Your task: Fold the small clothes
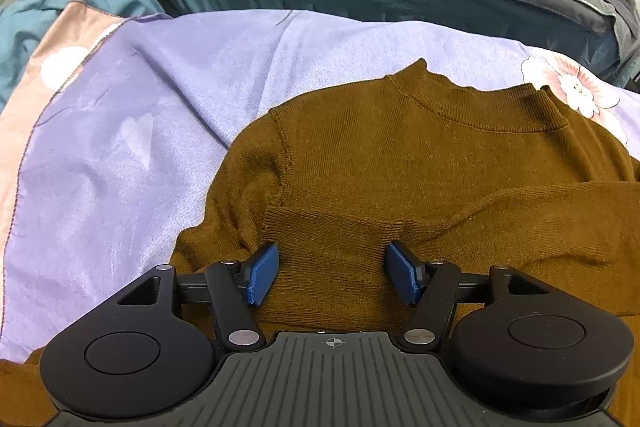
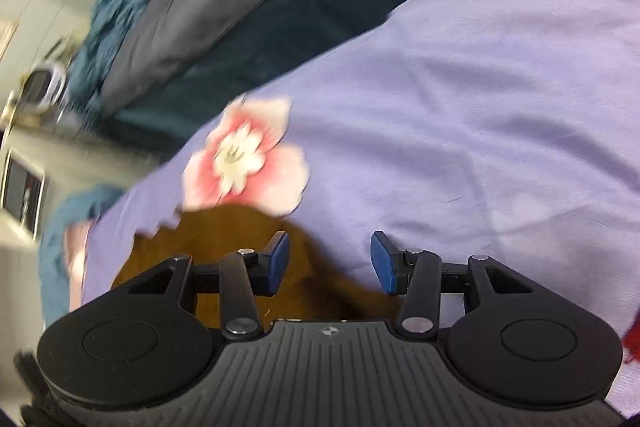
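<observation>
only left view shows sweater point(image 1: 400, 155) collar

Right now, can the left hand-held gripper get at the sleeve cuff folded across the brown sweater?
Probably yes. The left hand-held gripper is open, and the sleeve cuff lies just ahead of its fingertips, uncovered, on top of the brown sweater.

Left hand-held gripper point(image 1: 332, 273), right hand-held gripper point(image 2: 330, 263): black linkages, blue ribbed pads point(image 1: 262, 273), silver screws, crosshair marking.
</observation>
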A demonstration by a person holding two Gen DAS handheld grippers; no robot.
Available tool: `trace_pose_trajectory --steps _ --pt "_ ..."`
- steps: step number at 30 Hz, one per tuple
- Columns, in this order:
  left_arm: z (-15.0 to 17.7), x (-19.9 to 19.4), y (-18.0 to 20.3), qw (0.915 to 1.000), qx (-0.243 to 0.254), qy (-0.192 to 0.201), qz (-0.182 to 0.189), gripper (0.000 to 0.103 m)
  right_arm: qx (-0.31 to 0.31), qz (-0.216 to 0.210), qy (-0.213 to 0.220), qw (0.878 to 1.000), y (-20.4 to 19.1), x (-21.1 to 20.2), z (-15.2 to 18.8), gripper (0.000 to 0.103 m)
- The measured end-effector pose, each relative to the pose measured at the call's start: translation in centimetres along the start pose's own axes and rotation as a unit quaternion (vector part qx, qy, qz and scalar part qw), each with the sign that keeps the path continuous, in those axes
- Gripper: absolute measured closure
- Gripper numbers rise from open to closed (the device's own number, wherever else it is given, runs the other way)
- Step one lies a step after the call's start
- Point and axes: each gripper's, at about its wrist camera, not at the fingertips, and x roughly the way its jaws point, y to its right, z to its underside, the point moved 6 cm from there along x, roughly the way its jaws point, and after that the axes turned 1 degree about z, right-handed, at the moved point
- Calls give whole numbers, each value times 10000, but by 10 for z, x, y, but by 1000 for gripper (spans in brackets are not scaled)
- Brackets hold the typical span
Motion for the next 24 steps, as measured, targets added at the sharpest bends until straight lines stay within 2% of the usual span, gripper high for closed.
trace_pose_trajectory --steps 1,3,4,7,9,11,13,15,16,18,20,21,22,23,24 --pt "0 0 0 10000 9 -1 1 0 -129 4 -142 9998 -3 4 2 53" --pt "0 0 1 10000 18 -18 -2 0 -516 448 72 9976 -5 4 1 95" --pt "-1 1 1 10000 23 -36 0 0 -592 626 157 9962 -3 2 -2 99" --pt "-3 3 1 9999 30 -96 20 0 -634 676 514 9944 -3 -9 -12 100" --pt "-4 4 1 9999 59 -119 4 0 -1033 1109 883 9845 -8 -12 -22 101" --pt "-3 5 2 9999 84 -121 -20 0 -1306 1268 916 9790 -10 -7 -29 101" --pt "-3 6 2 9999 64 -119 -34 0 -1224 1389 766 9797 -10 0 -30 101" --pt "-3 6 3 9999 69 -121 -47 0 -1052 1371 1098 9788 -15 -12 -25 101" --pt "-3 7 3 9999 77 -118 -46 0 -898 1171 1213 9816 -18 -20 -18 97" --pt "-3 7 2 9999 123 -109 -35 0 -512 770 1222 9882 -22 -33 5 96" --pt "-3 7 2 9998 192 -100 -17 0 -508 301 1156 9915 -32 -40 37 96" --pt "-3 7 3 9997 232 -105 -9 0 -656 221 1083 9917 -37 -39 55 96" --pt "-4 8 3 9995 277 -115 -5 0 -864 222 948 9915 -41 -34 73 91" --pt "-4 8 3 9994 330 -133 -6 0 -1028 303 817 9909 -43 -28 90 86" --pt "-5 8 4 9991 388 -153 -11 0 -1091 444 731 9903 -43 -21 103 85"
